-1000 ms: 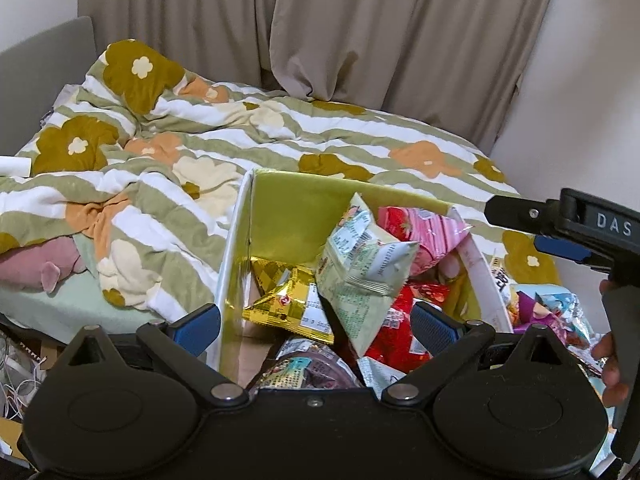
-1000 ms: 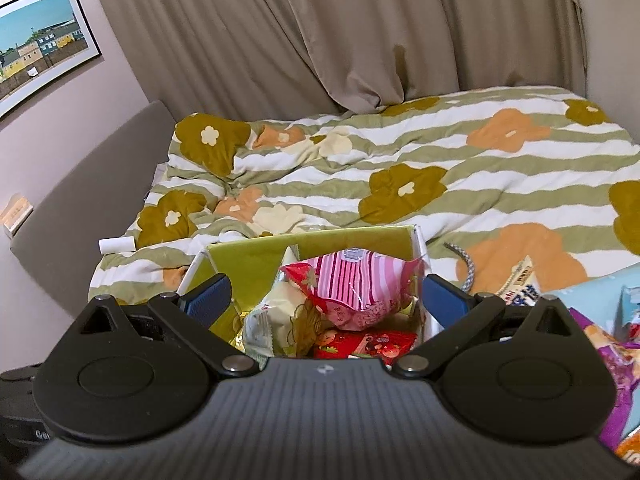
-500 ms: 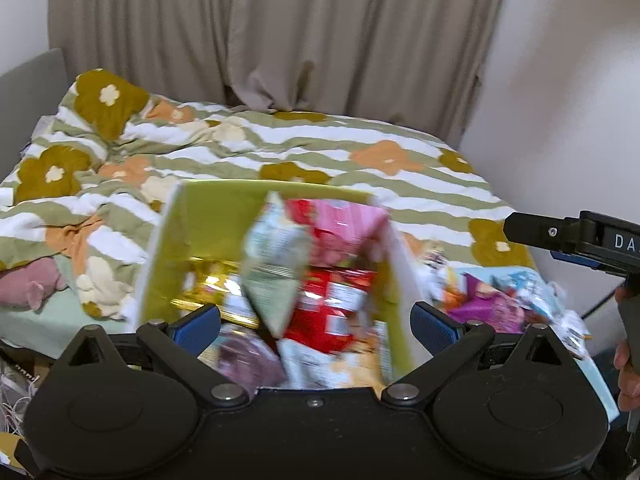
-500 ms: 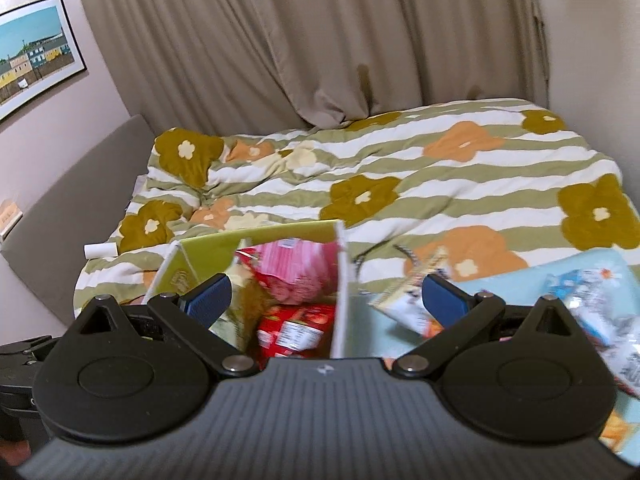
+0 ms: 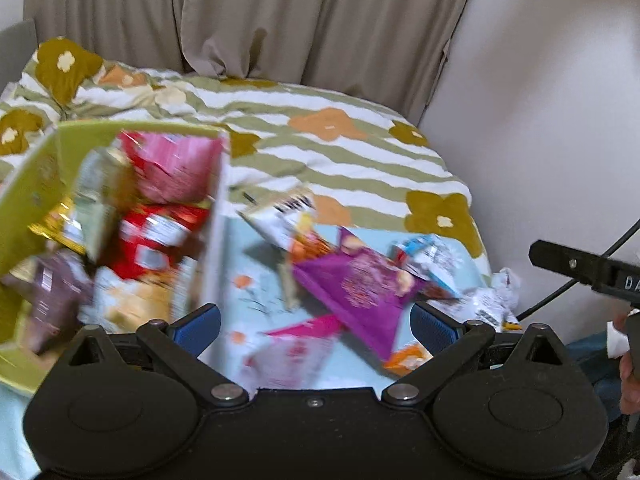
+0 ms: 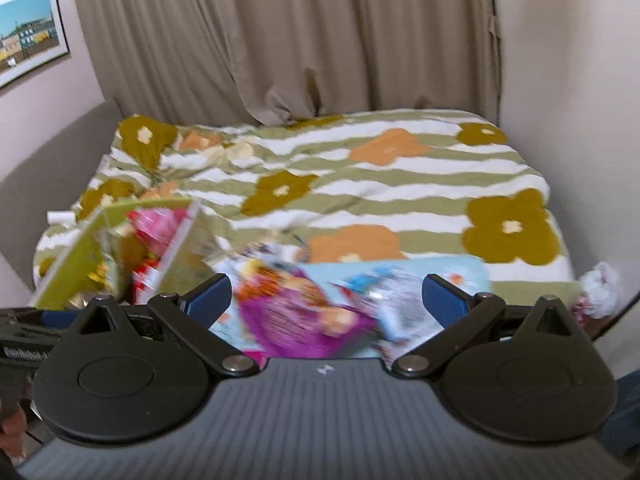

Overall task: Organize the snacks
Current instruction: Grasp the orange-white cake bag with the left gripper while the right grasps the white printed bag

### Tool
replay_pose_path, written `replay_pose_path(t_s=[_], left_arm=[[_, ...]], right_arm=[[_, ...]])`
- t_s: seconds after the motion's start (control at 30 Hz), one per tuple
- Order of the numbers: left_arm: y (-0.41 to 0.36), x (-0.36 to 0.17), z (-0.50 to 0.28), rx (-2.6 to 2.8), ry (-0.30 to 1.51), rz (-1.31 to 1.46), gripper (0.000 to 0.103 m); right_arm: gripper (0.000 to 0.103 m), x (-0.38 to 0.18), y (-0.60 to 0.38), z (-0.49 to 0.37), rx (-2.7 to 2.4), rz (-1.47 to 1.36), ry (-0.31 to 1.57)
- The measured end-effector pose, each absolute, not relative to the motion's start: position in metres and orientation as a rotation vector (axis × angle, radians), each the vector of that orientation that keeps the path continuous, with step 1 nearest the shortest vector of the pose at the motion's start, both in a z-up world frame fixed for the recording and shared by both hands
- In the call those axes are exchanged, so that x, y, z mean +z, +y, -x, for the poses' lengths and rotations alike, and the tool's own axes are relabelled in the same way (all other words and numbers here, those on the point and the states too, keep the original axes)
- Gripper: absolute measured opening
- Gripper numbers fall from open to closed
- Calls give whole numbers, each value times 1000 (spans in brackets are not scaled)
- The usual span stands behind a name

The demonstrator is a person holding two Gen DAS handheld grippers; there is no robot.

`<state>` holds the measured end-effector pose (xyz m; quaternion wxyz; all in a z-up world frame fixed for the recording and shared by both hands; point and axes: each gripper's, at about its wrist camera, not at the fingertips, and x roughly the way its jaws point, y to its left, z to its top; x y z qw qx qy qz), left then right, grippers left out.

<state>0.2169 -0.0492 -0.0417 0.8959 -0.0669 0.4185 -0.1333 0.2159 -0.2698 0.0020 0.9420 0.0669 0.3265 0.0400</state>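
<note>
A yellow-green box (image 5: 38, 168) full of snack packets sits at the left in the left wrist view; it also shows in the right wrist view (image 6: 76, 256). To its right, loose packets lie on a light blue cloth (image 5: 256, 256): a purple bag (image 5: 360, 284), a pink bag (image 5: 296, 344), a white and blue packet (image 5: 432, 256). My left gripper (image 5: 316, 326) is open and empty above the pink bag. My right gripper (image 6: 326, 294) is open and empty above the purple bag (image 6: 296, 312). Both views are blurred.
A bed with a green-striped flowered duvet (image 6: 360, 184) lies behind the snacks. Beige curtains (image 6: 320, 40) hang at the back, a white wall (image 5: 540, 100) stands at the right. A crumpled white wrapper (image 5: 500, 292) lies at the cloth's right edge.
Both grippers have swung to the right, away from the box and over the loose packets on the blue cloth. Both stay open and empty.
</note>
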Motion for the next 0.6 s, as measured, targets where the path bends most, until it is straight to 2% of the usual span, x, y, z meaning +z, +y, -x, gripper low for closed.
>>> replay_pose_path(t_s=[0.27,0.6], left_arm=[[-137,-90,-216,-284,976,150,103],[-206,-153,-231,-236,1107,169,102]], right_arm=[[103,-38,-350,-226,105,-103,738],[103,-98,-388,-262,204,-89,866]])
